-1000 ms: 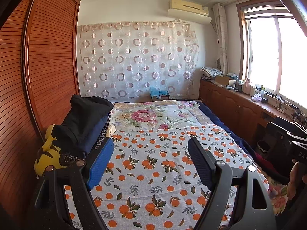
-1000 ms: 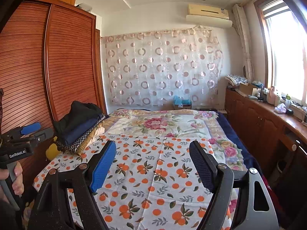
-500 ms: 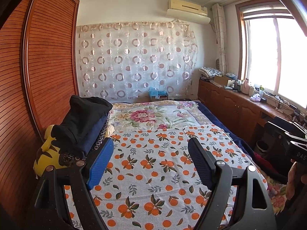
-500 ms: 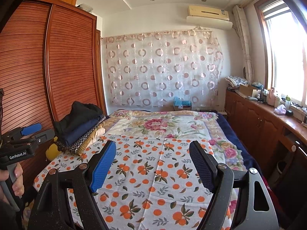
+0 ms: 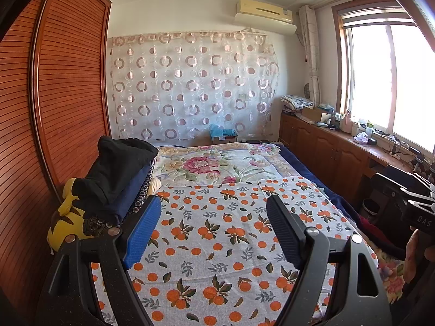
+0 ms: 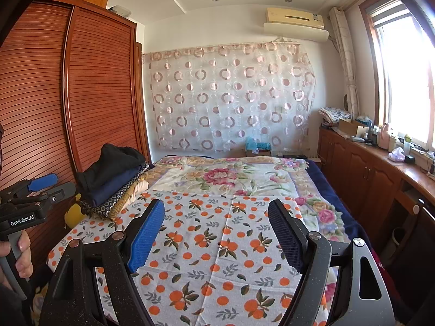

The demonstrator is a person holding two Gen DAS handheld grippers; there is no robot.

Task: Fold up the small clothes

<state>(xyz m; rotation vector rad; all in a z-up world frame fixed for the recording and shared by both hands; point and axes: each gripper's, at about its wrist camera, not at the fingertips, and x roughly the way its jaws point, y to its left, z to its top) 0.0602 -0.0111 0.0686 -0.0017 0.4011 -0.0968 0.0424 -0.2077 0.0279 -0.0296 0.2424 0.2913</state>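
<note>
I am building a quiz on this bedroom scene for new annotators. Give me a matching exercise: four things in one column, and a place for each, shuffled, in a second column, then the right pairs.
Things
1. pile of folded clothes
2. air conditioner
3. orange-print cloth
4. yellow plush toy

Places
A. high on the far wall, above the circle-patterned curtain
B. spread flat over the near part of the bed
C. on the bed's left side, beside the wooden wardrobe
D. under the near end of the clothes pile, at the bed's left edge

Pairs: 1-C, 2-A, 3-B, 4-D
</note>
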